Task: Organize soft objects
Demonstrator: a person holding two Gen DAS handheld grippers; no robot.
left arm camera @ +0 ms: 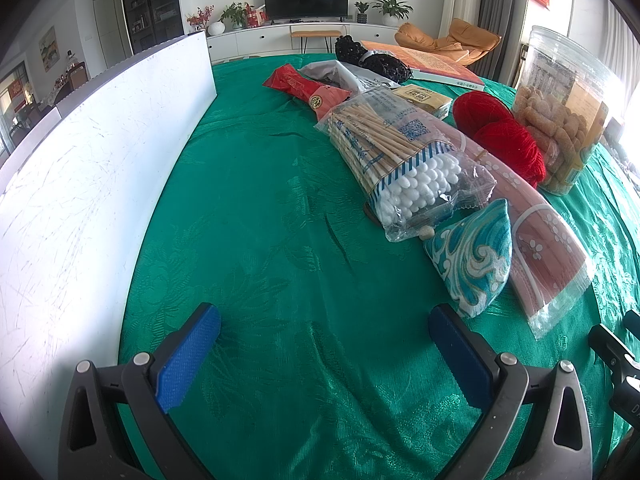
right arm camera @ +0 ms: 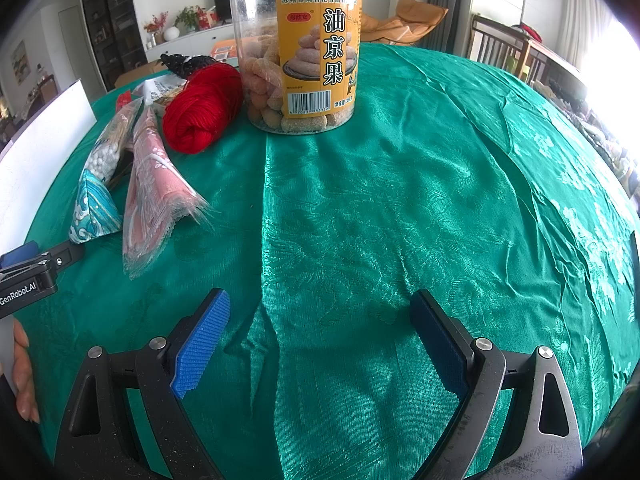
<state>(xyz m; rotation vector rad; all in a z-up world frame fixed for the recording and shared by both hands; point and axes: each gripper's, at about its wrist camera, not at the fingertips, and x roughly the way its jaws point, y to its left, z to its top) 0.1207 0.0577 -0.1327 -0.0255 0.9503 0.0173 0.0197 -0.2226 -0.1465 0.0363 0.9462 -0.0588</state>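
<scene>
Nothing is being held yet: the left gripper (left arm camera: 324, 354) and right gripper (right arm camera: 320, 342) are hovering wide open. The teal pouch (left arm camera: 474, 256) is lying at the left gripper's one o'clock, likely the next grab.

Readable print on the snack jar and the left gripper

The clear plastic snack jar (right arm camera: 296, 46) carries a yellow label (right arm camera: 320, 54) with large black characters 油京果 and a barcode below them, its digits too small to read surely. The left gripper's black body (right arm camera: 26, 288), seen at the right wrist view's left edge, reads "GenRobot.AI".
</scene>
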